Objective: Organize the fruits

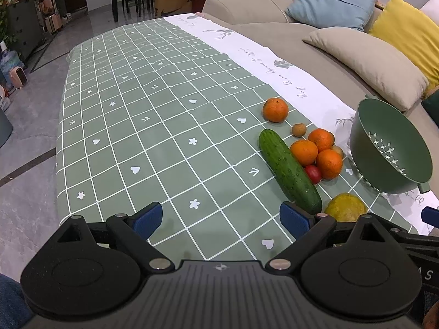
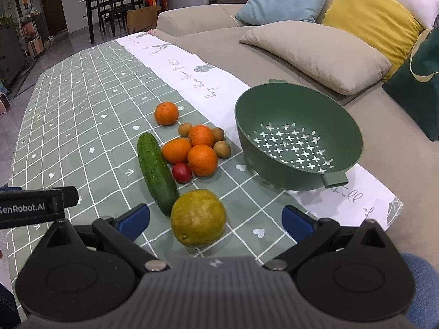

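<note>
Green checked cloth (image 2: 82, 126) with a white printed border covers the worktop, and on it we see all the fruit lying loose. Our right gripper (image 2: 215, 220) hangs low over the near edge with its blue-padded jaws spread wide and gripping nothing. Just ahead of those jaws, roughly centred between them, sits a large yellow-green citrus (image 2: 198, 218). A cucumber (image 2: 157, 174) runs away from the left jaw, its near end touching the citrus. Beyond the citrus we find a small red fruit (image 2: 182, 172) beside the cucumber, then three clustered oranges (image 2: 202, 160) with small brown fruits (image 2: 222, 149) around them, and a lone orange (image 2: 166, 113) farthest out. Ahead and to the right of the right jaw stands a green colander (image 2: 340, 148), nothing in it, partly on the white border.

Our left gripper (image 1: 221, 218) also holds its jaws wide apart over bare cloth (image 1: 164, 137). From its view, the cucumber (image 1: 288, 170) ends just beyond the right jaw, the citrus (image 1: 346, 207) lies further right, and the colander (image 1: 362, 142) stands ahead at far right. A beige sofa (image 2: 219, 49) with cushions lies behind the worktop.
</note>
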Demonstrator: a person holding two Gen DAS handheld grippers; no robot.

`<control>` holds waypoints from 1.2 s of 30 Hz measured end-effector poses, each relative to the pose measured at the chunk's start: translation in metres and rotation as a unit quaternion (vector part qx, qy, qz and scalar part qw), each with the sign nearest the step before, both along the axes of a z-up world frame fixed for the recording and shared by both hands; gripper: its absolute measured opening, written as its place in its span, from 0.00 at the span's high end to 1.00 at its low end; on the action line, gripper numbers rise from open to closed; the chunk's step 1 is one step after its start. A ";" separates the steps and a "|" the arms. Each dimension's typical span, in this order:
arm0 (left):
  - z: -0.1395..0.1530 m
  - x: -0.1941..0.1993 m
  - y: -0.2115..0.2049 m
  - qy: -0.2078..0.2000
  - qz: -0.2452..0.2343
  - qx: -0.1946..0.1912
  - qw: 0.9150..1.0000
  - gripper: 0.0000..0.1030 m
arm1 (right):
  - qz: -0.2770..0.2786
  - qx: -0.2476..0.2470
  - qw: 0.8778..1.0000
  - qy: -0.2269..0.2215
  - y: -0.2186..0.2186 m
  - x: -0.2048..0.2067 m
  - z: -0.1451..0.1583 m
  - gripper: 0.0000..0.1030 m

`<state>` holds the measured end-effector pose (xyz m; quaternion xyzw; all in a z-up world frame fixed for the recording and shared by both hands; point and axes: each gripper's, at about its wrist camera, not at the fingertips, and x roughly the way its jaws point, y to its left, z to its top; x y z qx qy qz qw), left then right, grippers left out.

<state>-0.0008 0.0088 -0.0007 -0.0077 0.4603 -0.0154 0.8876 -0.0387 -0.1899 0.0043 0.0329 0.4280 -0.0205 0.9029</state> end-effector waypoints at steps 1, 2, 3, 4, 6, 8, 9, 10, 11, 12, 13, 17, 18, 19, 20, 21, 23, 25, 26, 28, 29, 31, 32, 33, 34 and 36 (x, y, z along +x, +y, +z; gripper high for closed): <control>0.000 0.000 0.000 -0.001 -0.001 0.001 1.000 0.00 | -0.001 -0.002 1.000 0.000 0.000 0.000 0.000 0.05; 0.000 0.000 -0.001 -0.002 -0.002 0.002 1.000 0.00 | -0.002 -0.003 1.000 0.000 0.000 0.000 0.000 0.05; 0.001 -0.001 -0.002 -0.002 -0.004 0.002 1.000 0.00 | -0.002 -0.003 1.000 0.000 0.000 0.000 0.000 0.05; 0.001 -0.001 -0.002 -0.003 -0.005 0.003 1.000 0.00 | -0.003 -0.003 1.000 0.000 0.000 0.000 0.000 0.05; 0.001 -0.001 -0.003 -0.003 -0.007 0.005 1.000 0.00 | -0.004 -0.004 1.000 0.000 0.000 0.001 0.000 0.05; 0.001 -0.002 -0.004 -0.004 -0.007 0.005 1.000 0.00 | -0.004 -0.005 1.000 0.000 0.000 0.001 0.000 0.05; 0.001 -0.002 -0.004 -0.004 -0.008 0.006 1.000 0.00 | -0.005 -0.005 1.000 0.000 0.000 0.001 0.001 0.05; 0.001 -0.001 -0.005 -0.004 -0.008 0.008 1.000 0.00 | -0.004 -0.005 1.000 0.000 0.000 0.001 0.001 0.05; 0.001 -0.002 -0.005 -0.004 -0.008 0.010 1.000 0.00 | -0.004 -0.004 1.000 0.000 0.000 0.001 0.001 0.05; 0.001 -0.002 -0.005 -0.004 -0.008 0.011 1.000 0.00 | -0.004 -0.005 1.000 0.000 0.000 0.001 0.001 0.05; 0.001 -0.002 -0.005 -0.004 -0.008 0.011 1.000 0.00 | -0.005 -0.005 1.000 0.000 0.000 0.001 0.001 0.05; 0.002 -0.002 -0.004 -0.004 -0.006 0.008 1.000 0.00 | -0.004 -0.005 1.000 0.000 0.000 0.001 0.001 0.05; 0.002 -0.002 -0.003 -0.003 -0.007 0.007 1.000 0.00 | -0.004 -0.005 1.000 0.000 0.000 0.001 0.001 0.05; 0.002 -0.002 -0.003 -0.003 -0.007 0.007 1.000 0.00 | -0.004 -0.005 1.000 0.000 0.000 0.001 0.001 0.04; 0.002 -0.002 -0.003 -0.004 -0.007 0.007 1.000 0.00 | -0.004 -0.005 1.000 0.000 0.000 0.001 0.001 0.04; 0.002 -0.002 -0.003 -0.003 -0.007 0.007 1.000 0.00 | -0.005 -0.005 1.000 0.000 0.000 0.001 0.001 0.05; 0.002 -0.002 -0.004 -0.003 -0.008 0.007 1.000 0.00 | -0.004 -0.004 1.000 0.000 0.000 0.001 0.001 0.05; 0.002 -0.002 -0.004 -0.003 -0.008 0.009 1.000 0.00 | -0.004 -0.003 1.000 0.000 -0.001 0.001 0.002 0.05; 0.002 -0.002 -0.004 -0.003 -0.008 0.008 1.000 0.00 | -0.004 -0.003 1.000 0.000 -0.001 0.001 0.002 0.05; 0.002 -0.002 -0.004 -0.003 -0.010 0.008 1.000 0.00 | -0.004 -0.003 1.000 0.000 -0.001 0.001 0.002 0.05; 0.002 -0.003 -0.005 -0.003 -0.010 0.008 1.000 0.00 | -0.004 -0.003 1.000 0.001 -0.001 0.002 0.002 0.05; 0.001 -0.003 -0.005 -0.003 -0.011 0.010 1.000 0.00 | -0.004 -0.003 1.000 0.001 -0.001 0.001 0.001 0.05; 0.001 -0.003 -0.005 -0.003 -0.012 0.010 1.000 0.00 | -0.004 -0.003 1.000 0.001 -0.001 0.001 0.001 0.05; 0.001 -0.003 -0.006 -0.003 -0.012 0.010 1.000 0.00 | -0.004 -0.003 1.000 0.001 0.000 0.001 0.001 0.05; 0.001 -0.003 -0.005 -0.003 -0.012 0.010 1.000 0.00 | -0.004 -0.003 1.000 0.001 -0.001 0.001 0.001 0.05; 0.001 -0.003 -0.005 -0.003 -0.012 0.010 1.000 0.00 | -0.004 -0.002 1.000 0.001 -0.001 0.001 0.001 0.05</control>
